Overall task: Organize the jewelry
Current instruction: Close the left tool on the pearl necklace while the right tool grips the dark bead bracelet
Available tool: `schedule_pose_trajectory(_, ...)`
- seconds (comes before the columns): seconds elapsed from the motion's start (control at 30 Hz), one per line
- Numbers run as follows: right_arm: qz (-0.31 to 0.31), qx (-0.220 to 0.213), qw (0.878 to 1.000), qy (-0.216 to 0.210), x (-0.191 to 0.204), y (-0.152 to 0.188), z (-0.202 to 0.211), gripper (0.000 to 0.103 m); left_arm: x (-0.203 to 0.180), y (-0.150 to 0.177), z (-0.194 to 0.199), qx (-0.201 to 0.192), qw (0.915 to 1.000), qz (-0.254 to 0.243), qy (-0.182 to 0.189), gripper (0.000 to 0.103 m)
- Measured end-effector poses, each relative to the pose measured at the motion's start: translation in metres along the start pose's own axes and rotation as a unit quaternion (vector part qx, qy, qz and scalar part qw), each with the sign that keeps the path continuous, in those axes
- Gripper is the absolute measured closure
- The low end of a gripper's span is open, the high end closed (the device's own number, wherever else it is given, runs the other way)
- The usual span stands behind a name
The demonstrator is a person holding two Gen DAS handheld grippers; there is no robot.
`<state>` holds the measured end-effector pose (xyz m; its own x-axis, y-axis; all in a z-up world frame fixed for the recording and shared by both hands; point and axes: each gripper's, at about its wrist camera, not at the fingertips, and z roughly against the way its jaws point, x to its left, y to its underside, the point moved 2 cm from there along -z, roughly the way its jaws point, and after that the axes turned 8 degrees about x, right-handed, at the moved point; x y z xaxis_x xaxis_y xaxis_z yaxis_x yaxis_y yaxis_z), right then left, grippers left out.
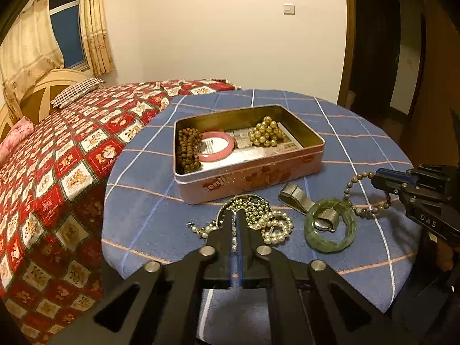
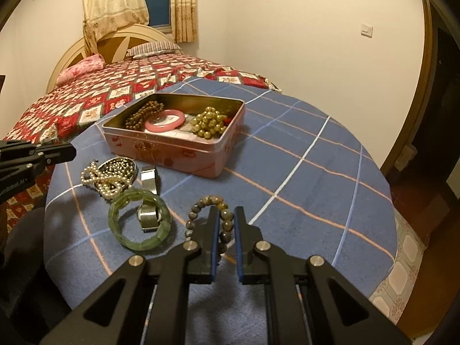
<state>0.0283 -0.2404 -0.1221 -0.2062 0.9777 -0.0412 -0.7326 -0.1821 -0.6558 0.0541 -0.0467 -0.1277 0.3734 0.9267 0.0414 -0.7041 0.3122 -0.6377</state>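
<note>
Big round table [image 2: 316, 155] under a blue checked cloth, bed behind it, and sitting toward the far side is the pink tin [image 2: 178, 149], lid off, with a brown bead strand [image 1: 187, 149], a pink bangle [image 1: 215, 148] and a clump of gold beads [image 1: 266, 132] inside. In front of the tin, loose on the cloth: a green bangle [image 2: 139, 221] lying over a metal watch [image 2: 148, 215], and a tangle of pearl strands [image 1: 273, 227] draped over a little dish of small beads [image 1: 250, 204]. Now the tools. The right gripper [image 2: 225, 215] has its jaws narrowed right down onto a grey-brown bead bracelet [image 2: 201, 204], beads pinched between the blue pads, the rest of the loop resting on the cloth. The left gripper [image 1: 234, 218] is nearly closed over the pearl tangle, and something pale shows in the slot, though whether it truly has a strand I cannot tell. Here's the risk: round beads can roll out of flat pads, so the bracelet may slip on the way to the tin. And those pearls are knotted together, so a lift could drag the dish along or spill it.
</note>
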Motion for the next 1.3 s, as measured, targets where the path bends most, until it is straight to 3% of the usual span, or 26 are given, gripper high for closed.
schedule_pose_trajectory(0.03, 0.0, 0.0, 1.0, 0.0, 0.0, 0.0, 0.0, 0.092, 0.0, 0.001, -0.002, 0.002, 1.0, 0.002, 0.0, 0.049)
schedule_pose_trajectory(0.1, -0.001, 0.002, 1.0, -0.001, -0.001, 0.001, -0.001, 0.092, -0.001, 0.004, -0.001, -0.013, 0.9998, 0.011, -0.006, 0.025)
schedule_pose_trajectory(0.27, 0.0, 0.005, 1.0, -0.003, -0.001, 0.002, -0.004, 0.092, -0.004, 0.004, -0.02, 0.005, 1.0, 0.008, 0.002, 0.025)
schedule_pose_trajectory(0.4, 0.0, 0.007, 1.0, -0.005, 0.0, 0.003, -0.005, 0.092, -0.006, 0.006, -0.05, 0.044, 0.999, 0.003, 0.013, 0.028)
schedule_pose_trajectory(0.47, 0.0, 0.008, 1.0, -0.005, -0.001, 0.004, -0.005, 0.092, -0.005, 0.009, -0.05, 0.042, 0.9988, 0.012, 0.023, 0.04)
schedule_pose_trajectory(0.53, -0.002, 0.007, 1.0, -0.005, -0.003, 0.004, -0.006, 0.092, -0.005, 0.009, -0.046, 0.042, 0.9989, 0.008, 0.017, 0.069)
schedule_pose_trajectory(0.6, -0.003, 0.006, 1.0, -0.005, -0.003, 0.004, -0.006, 0.092, -0.003, 0.009, -0.038, 0.039, 0.999, 0.01, 0.019, 0.088)
schedule_pose_trajectory(0.7, -0.001, 0.005, 1.0, -0.005, -0.002, 0.004, -0.004, 0.092, -0.001, 0.01, -0.028, 0.035, 0.9992, 0.008, 0.019, 0.092)
schedule_pose_trajectory(0.73, -0.001, 0.004, 1.0, -0.005, -0.002, 0.004, -0.004, 0.092, -0.001, 0.01, -0.026, 0.035, 0.9991, 0.01, 0.022, 0.103)
schedule_pose_trajectory(1.2, 0.0, -0.011, 1.0, 0.004, -0.002, -0.002, 0.007, 0.092, 0.009, 0.002, -0.005, 0.009, 0.9995, 0.007, 0.03, 0.103)
schedule_pose_trajectory(1.27, 0.002, -0.009, 1.0, 0.003, -0.002, -0.001, 0.006, 0.092, 0.006, 0.002, -0.012, 0.02, 0.9995, 0.001, 0.024, 0.085)
schedule_pose_trajectory(1.3, 0.003, -0.008, 1.0, 0.002, -0.001, -0.001, 0.005, 0.092, 0.005, 0.003, -0.014, 0.023, 0.9995, 0.001, 0.023, 0.049)
